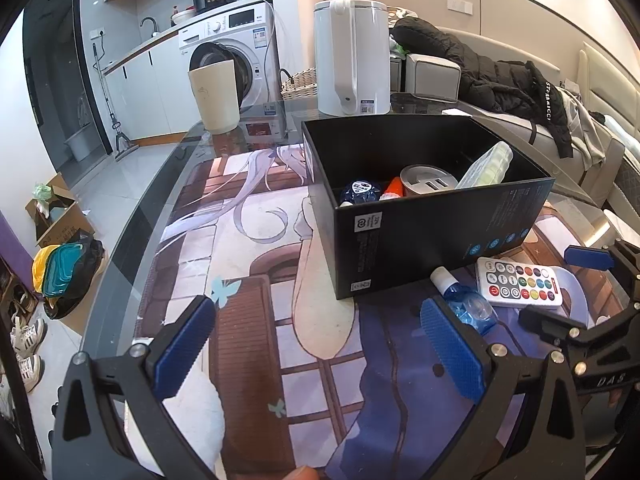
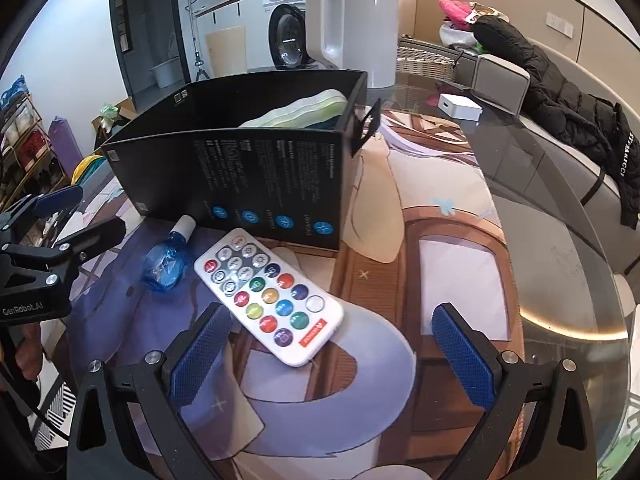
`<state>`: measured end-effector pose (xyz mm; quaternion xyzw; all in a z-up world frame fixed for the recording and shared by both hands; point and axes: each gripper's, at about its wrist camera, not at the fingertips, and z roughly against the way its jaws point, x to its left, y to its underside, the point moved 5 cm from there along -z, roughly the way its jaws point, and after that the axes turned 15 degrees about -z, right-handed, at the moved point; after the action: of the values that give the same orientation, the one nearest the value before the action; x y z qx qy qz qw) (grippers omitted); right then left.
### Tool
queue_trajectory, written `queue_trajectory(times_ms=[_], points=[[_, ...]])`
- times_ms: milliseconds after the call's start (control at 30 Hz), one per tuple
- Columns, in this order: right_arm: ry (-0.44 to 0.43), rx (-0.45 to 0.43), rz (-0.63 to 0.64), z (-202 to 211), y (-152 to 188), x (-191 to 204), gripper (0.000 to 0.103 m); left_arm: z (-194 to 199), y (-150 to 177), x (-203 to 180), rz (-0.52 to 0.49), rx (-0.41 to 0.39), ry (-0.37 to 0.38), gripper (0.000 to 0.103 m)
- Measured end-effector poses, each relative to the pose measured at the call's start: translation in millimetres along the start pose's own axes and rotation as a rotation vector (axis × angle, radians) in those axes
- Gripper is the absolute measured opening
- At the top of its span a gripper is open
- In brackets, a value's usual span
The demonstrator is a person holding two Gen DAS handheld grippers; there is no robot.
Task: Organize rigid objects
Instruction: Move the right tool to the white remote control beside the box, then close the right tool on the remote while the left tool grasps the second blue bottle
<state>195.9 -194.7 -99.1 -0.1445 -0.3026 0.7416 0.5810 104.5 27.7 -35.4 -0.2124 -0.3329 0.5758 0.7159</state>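
A black box stands on the printed table mat and holds a round blue item, a grey round device, an orange item and a clear case. A white remote with coloured buttons and a small blue bottle with a white cap lie in front of the box; both also show in the left wrist view, the remote and the bottle. My left gripper is open and empty left of the bottle. My right gripper is open, just short of the remote.
A white kettle and a cream cup stand at the table's far side. A small white box and a grey box lie far right. The glass table edge curves right; a sofa with a black jacket is beyond.
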Motion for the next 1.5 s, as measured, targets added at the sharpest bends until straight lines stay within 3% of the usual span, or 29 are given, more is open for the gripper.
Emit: queue_trajectory(times_ms=[167, 567, 833, 1300, 1333, 1400, 1500], points=[[-0.006, 0.004, 0.032, -2, -1, 6, 0.102, 1, 1, 1, -0.005, 0.002, -0.002, 0.103], [0.1, 0.002, -0.082, 1, -14, -51, 0.102, -2, 0, 1, -0.006, 0.007, 0.008, 0.103], [-0.03, 0.027, 0.032, 0, -1, 2, 0.102, -4, 1, -1, -0.01, 0.013, 0.01, 0.103], [-0.016, 0.011, 0.028, -12, -10, 18, 0.102, -6, 2, -3, -0.016, 0.024, 0.007, 0.103], [-0.019, 0.009, 0.03, -12, -10, 18, 0.101, -6, 2, -4, -0.02, 0.025, 0.007, 0.103], [-0.033, -0.01, 0.039, -8, -11, 19, 0.088, -5, 1, -6, -0.027, 0.025, 0.006, 0.103], [-0.049, -0.018, 0.047, -6, -9, 16, 0.088, -4, 0, -11, -0.038, 0.028, 0.005, 0.103]])
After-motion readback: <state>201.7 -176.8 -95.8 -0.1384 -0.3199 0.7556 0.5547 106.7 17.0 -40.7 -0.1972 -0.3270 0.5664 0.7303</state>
